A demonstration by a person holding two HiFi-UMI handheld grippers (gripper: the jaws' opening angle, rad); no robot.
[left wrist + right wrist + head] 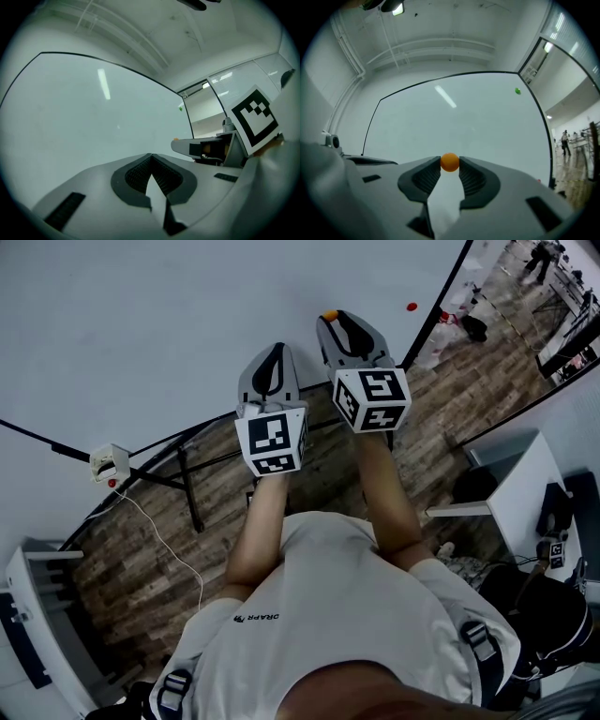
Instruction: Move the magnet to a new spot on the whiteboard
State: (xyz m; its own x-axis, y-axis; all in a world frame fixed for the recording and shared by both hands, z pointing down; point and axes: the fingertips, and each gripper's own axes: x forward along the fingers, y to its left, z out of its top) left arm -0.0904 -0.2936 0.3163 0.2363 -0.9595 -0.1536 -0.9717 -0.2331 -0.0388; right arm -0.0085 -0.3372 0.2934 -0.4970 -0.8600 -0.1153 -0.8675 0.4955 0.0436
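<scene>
Now, right gripper [450, 167] clamping orange magnet [450, 162], whiteboard [454, 122]

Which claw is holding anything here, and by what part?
The right claw grips the orange magnet by its two opposite sides, at the very tips. The left claw is shut and empty.

The magnet [450, 162] is orange, the whiteboard [440, 126] white — with one green dot [517, 91]. The marker cubes [272, 440] carry black-and-white squares; the floor [122, 568] is brown wood-grain.

The black-framed whiteboard [440, 126] stands upright. A green magnet [517, 91] sits near its upper right corner, and a red magnet [412, 307] close to its right edge.
</scene>
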